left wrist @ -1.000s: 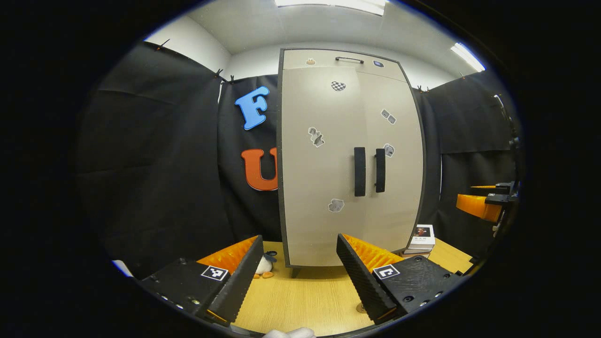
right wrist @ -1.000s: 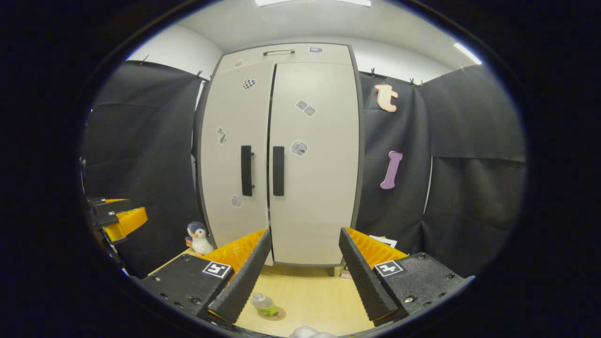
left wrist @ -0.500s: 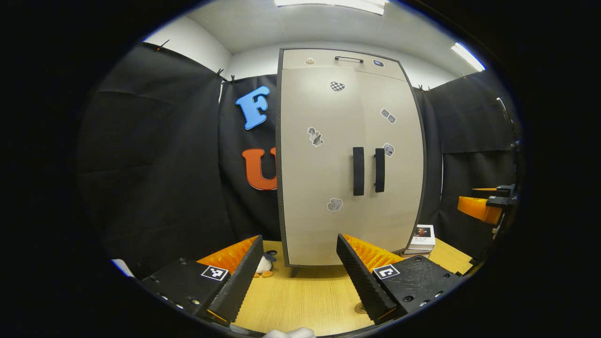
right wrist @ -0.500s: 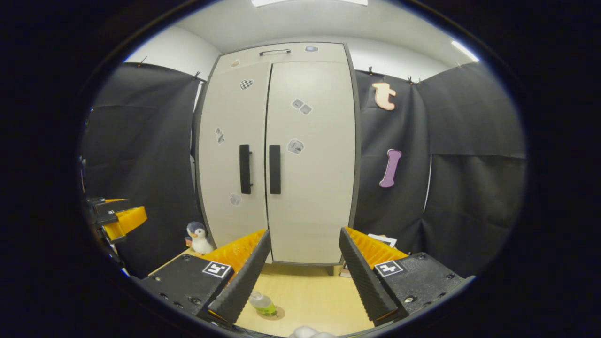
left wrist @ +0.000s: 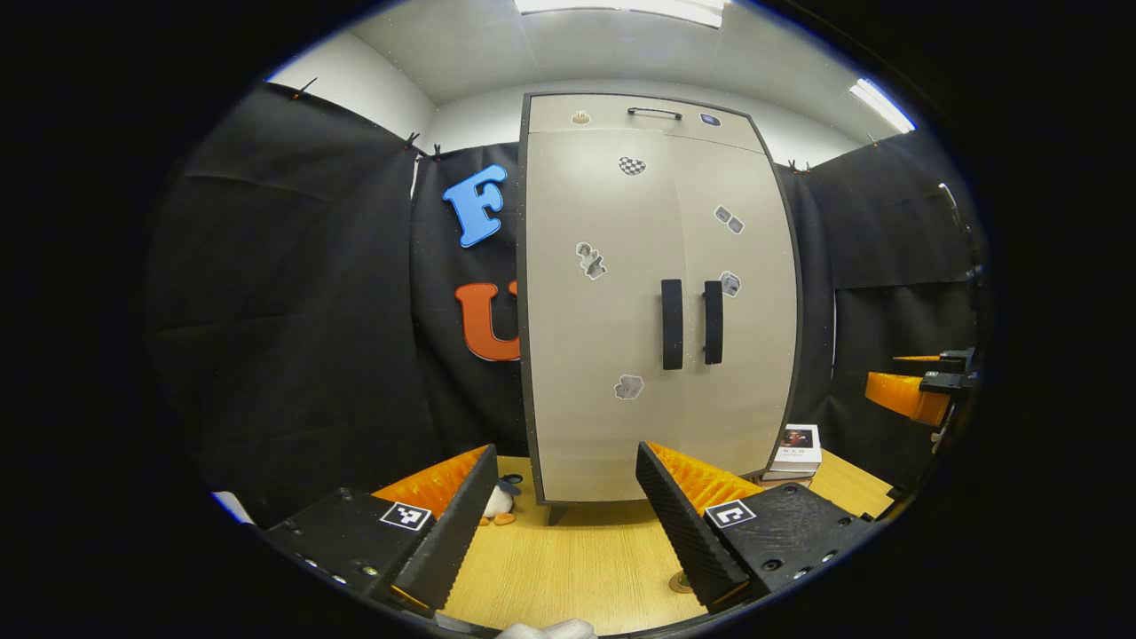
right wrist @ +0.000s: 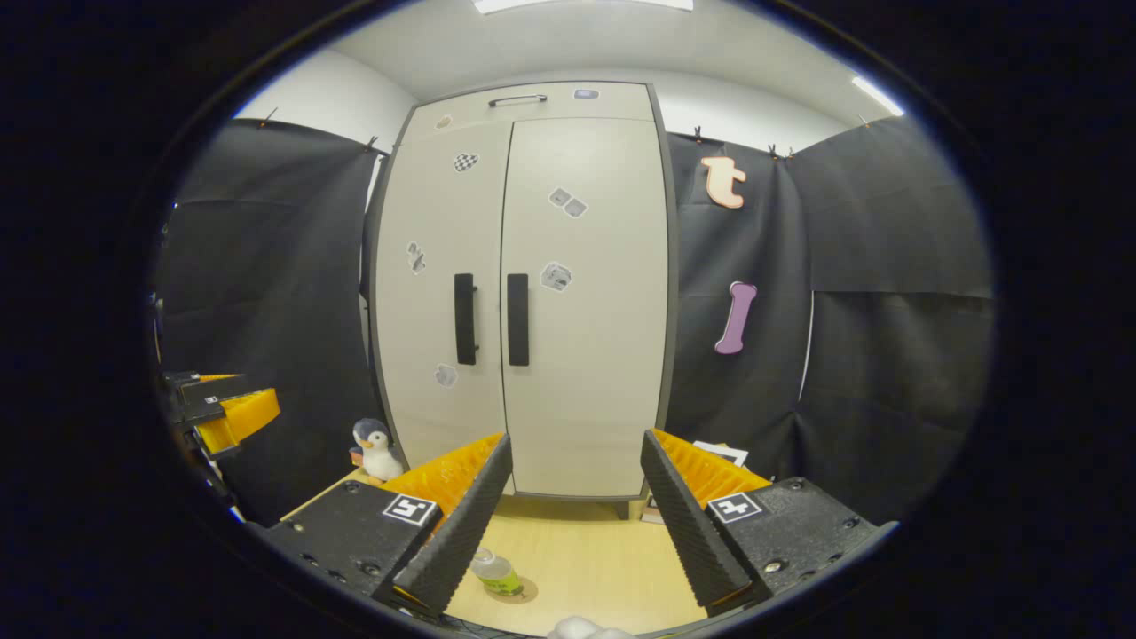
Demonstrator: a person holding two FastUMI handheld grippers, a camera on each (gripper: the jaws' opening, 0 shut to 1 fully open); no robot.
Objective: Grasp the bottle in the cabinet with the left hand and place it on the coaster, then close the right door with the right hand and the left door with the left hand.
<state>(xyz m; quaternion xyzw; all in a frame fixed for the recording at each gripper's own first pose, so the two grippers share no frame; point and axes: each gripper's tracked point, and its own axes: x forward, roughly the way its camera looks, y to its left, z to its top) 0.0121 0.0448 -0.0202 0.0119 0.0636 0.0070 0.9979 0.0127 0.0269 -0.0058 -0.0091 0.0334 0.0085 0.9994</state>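
Since the earlier frames almost nothing has moved: in both views the tall beige two-door cabinet (left wrist: 657, 302) has only slid slightly to the left, so both cameras have drifted a little, and the doors look shut in all of them. The bottle has kept its place.

From left to right in the right gripper view: the left gripper (right wrist: 226, 413) shows at the left edge as an orange and black piece, apart from everything. Next comes a small plush penguin (right wrist: 373, 451) at the far left corner of the light wooden counter (right wrist: 586, 568), beside the cabinet. Then the small clear plastic bottle with a green label (right wrist: 497, 572) lies tilted on the round brown coaster (right wrist: 522, 589) near the front edge of the counter, close to the inner side of one finger but not held. The right gripper (right wrist: 572, 510) is wide open and empty. In the left gripper view the left gripper (left wrist: 564, 519) is also wide open and holds nothing, and a stack of books (left wrist: 796, 451) rests at the far right corner.

I judge that all steps are done: bottle on the coaster, both black vertical handles (right wrist: 491, 318) side by side, doors flush. The next move calls only for drawing both grippers back without touching the bottle.
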